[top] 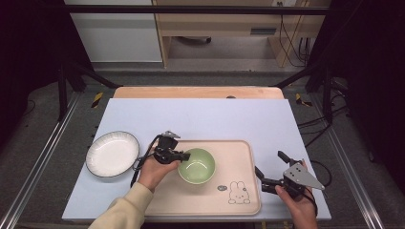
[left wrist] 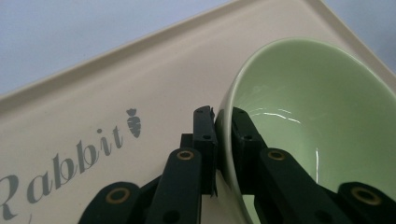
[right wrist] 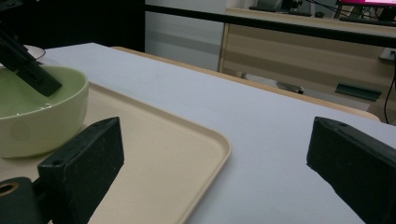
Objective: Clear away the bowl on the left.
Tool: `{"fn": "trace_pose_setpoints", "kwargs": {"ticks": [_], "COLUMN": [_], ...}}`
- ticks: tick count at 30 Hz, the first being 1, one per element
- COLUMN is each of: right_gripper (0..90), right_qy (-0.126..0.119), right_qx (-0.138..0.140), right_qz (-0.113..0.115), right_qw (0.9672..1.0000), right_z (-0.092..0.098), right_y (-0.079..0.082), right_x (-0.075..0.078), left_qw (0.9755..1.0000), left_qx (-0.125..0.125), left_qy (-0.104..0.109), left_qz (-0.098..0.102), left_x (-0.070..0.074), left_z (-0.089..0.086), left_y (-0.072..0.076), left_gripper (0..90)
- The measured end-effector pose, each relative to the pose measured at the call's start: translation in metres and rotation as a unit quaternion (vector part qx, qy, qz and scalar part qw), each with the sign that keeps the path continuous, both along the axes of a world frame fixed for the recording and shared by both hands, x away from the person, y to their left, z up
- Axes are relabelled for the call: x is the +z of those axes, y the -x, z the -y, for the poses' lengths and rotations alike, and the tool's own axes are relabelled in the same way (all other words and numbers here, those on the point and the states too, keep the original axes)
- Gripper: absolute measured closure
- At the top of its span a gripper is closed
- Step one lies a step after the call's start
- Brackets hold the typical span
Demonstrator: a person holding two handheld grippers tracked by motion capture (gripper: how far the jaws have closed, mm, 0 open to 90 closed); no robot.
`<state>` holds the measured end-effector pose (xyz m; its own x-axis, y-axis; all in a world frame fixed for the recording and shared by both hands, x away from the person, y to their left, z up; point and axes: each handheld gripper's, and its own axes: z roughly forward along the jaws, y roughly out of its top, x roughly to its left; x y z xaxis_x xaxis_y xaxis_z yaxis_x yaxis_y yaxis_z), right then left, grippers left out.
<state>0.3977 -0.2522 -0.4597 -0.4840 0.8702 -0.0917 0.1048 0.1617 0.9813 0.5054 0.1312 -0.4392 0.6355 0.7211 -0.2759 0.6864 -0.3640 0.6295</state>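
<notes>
The left gripper (top: 184, 155) is clamped on the rim of the green bowl (top: 197, 165), one jaw inside and one outside the wall, biting at about nine o'clock on the rim. The bowl sits on the beige tray (top: 241, 191), a little left of the tray's centre. The right gripper (top: 268, 168) hangs off the tray's right edge, at roughly three o'clock from the bowl, its jaws wide apart with nothing between them.

To my eye the job in hand is shifting that bowl, perhaps towards the white plate (top: 111, 153) lying at nine o'clock, well apart from the tray. A one-sided rim pinch means the far side will want to sag, so I'd lift slowly, keep the wrist level, and clear the tray's raised lip before travelling sideways. In the left gripper view the pads (left wrist: 204, 135) look seated well down the wall, which helps; a shallower bite could slip off glaze like this.

The bowl looks like glazed ceramic, glossy and pale green, with a thin rounded rim and a deep curved wall that catches streaks of light. The tray appears to be matte plastic, rectangular with rounded corners, printed with a small rabbit (top: 239, 192) and grey lettering (left wrist: 74, 158). The plate is white, shallow, with a dark edge line. Beneath it all is a smooth pale-blue tabletop (top: 200, 117).
</notes>
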Motion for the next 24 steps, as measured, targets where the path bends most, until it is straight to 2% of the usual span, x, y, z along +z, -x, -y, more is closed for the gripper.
{"fn": "trace_pose_setpoints", "kwargs": {"ticks": [24], "right_gripper": [4.1], "right_qy": [0.000], "right_qx": [0.000], "right_qz": [-0.001], "right_qw": [1.0000], "right_z": [0.0001], "right_y": [0.0001], "right_x": [0.0001], "left_qw": [1.0000], "left_qx": [0.000], "left_qy": [-0.003], "left_qz": [-0.003], "left_x": [-0.0023], "left_z": [-0.0015], "left_y": [-0.0016], "left_gripper": [83.0]}}
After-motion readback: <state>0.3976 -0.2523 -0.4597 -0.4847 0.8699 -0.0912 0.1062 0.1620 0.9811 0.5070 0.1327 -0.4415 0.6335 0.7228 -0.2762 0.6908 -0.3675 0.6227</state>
